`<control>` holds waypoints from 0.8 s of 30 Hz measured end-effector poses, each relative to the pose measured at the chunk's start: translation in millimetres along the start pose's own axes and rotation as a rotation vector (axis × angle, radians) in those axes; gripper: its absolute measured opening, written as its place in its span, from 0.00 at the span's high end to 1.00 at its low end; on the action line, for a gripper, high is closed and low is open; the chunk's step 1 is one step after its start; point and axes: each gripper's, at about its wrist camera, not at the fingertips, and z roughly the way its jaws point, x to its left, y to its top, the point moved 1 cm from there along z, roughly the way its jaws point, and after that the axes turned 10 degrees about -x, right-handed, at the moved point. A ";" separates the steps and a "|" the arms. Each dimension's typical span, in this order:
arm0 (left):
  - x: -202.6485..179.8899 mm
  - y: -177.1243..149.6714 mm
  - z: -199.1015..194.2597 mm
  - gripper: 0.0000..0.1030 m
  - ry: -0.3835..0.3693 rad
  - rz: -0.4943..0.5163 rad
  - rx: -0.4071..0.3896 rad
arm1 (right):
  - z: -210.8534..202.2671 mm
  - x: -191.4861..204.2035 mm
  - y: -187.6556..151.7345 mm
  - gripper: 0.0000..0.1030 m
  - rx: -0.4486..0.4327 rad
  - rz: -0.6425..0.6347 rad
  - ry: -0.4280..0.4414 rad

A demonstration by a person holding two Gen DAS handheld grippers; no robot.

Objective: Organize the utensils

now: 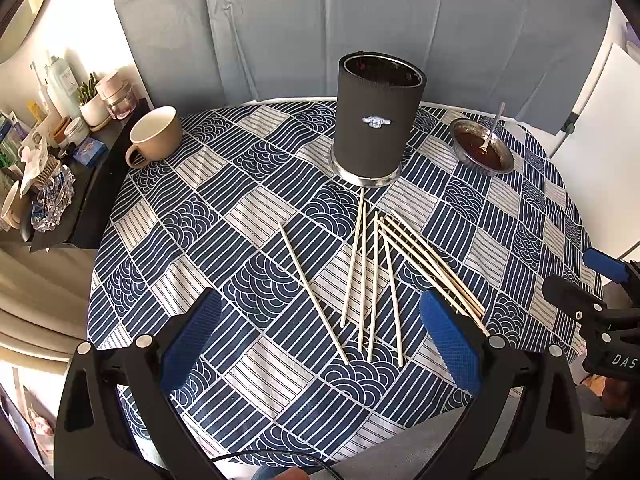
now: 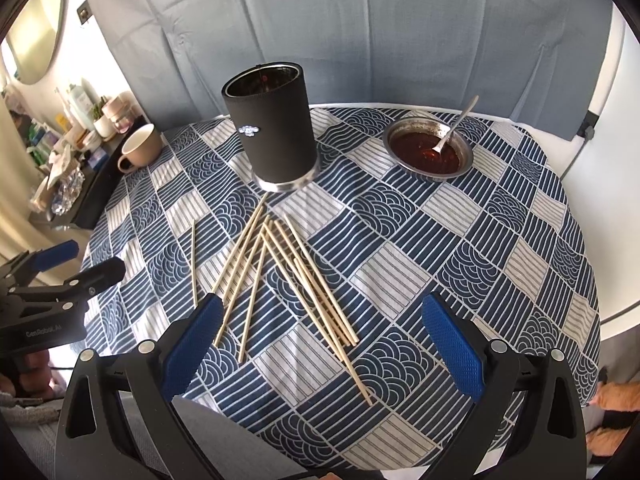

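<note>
Your left gripper (image 1: 320,336) sits closest to the lens, its blue pads (image 1: 192,336) spread wide with nothing between them, hovering over the near edge of the table. Your right gripper (image 2: 324,340) is the same: jaws apart, empty, poised above the patterned tablecloth (image 2: 500,240).

Just beyond both sets of fingers lie the chopsticks (image 1: 374,276), loose on the cloth in a rough fan. One lies apart on the left side (image 1: 312,288); the others cross or touch each other, with a tight bundle on the right (image 1: 432,264). Their far tips point toward the black holder (image 1: 378,116), which stands upright and open-topped just past them; one tip nearly reaches its metal base.

Expect these sticks to be light, stiff and smooth, likely to roll or skid on the fabric when nudged. They are thin and lie flat, so you will probably need to press the pads down around one and pinch near its middle to keep it from pivoting. The lone stick looks like the easiest first pick, since nothing overlaps it.

Further out, a beige mug (image 1: 154,136) stands at the left and a metal bowl of dark sauce with a spoon (image 2: 428,152) at the right; steer clear of that bowl.
</note>
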 end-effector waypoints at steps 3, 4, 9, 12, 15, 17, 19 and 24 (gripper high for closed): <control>0.9 -0.8 1.2 0.06 -0.003 -0.005 0.008 | 1.0 0.6 -0.5 0.07 0.003 -0.006 0.003; 1.3 -0.4 2.0 0.06 -0.003 -0.006 0.011 | 1.5 1.0 -0.4 0.07 0.005 -0.007 0.003; 2.2 -0.3 4.1 0.06 -0.008 -0.004 0.028 | 3.2 2.2 -0.2 0.07 0.016 -0.017 0.013; 1.8 -1.2 5.3 0.06 -0.011 -0.001 0.038 | 5.1 2.5 -0.2 0.07 0.026 -0.016 0.023; 1.3 -0.9 6.8 0.06 -0.011 0.003 0.043 | 6.2 3.6 0.2 0.07 0.030 -0.019 0.023; 1.2 -0.7 8.6 0.06 -0.012 0.003 0.048 | 7.1 3.5 0.3 0.07 0.034 -0.019 0.028; 2.1 -1.4 10.3 0.06 -0.012 0.000 0.055 | 8.4 3.8 0.2 0.07 0.038 -0.017 0.042; 5.2 -2.1 16.3 0.06 -0.015 -0.014 0.080 | 12.3 5.3 0.1 0.07 0.051 -0.017 0.071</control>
